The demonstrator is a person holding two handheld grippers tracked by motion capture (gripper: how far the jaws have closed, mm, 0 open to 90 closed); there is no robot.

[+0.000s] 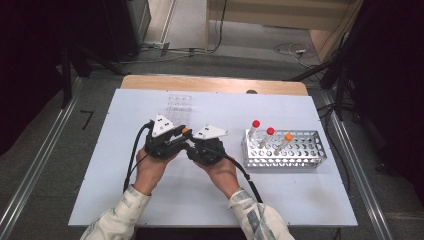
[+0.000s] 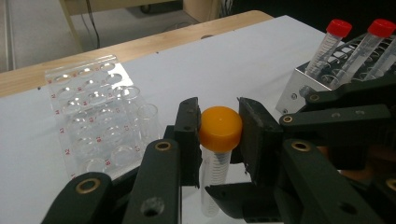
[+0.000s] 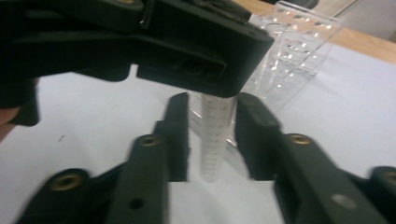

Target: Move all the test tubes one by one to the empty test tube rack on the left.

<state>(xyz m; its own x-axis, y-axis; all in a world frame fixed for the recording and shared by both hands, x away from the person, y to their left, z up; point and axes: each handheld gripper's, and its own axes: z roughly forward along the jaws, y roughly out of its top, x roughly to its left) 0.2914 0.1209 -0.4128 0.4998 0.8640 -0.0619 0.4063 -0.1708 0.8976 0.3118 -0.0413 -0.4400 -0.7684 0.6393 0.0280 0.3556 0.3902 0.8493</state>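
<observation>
An orange-capped clear tube (image 1: 186,131) stands upright between both grippers over the middle of the white table. In the left gripper view, my left gripper (image 2: 219,127) is shut on the tube's orange cap (image 2: 220,128), one jaw on each side. In the right gripper view, my right gripper (image 3: 212,116) is shut on the graduated tube body (image 3: 212,140) lower down, and the left gripper above hides the cap. In the high view, the left gripper (image 1: 181,136) and right gripper (image 1: 194,145) meet nose to nose.
A metal tube rack (image 1: 300,155) at the right holds two red-capped tubes (image 1: 256,123) and one orange-capped tube (image 1: 288,136). A clear acrylic rack (image 1: 180,105) lies beyond the grippers, with an open tube (image 2: 148,121) at its near edge. A wooden strip (image 1: 215,84) borders the table's far side.
</observation>
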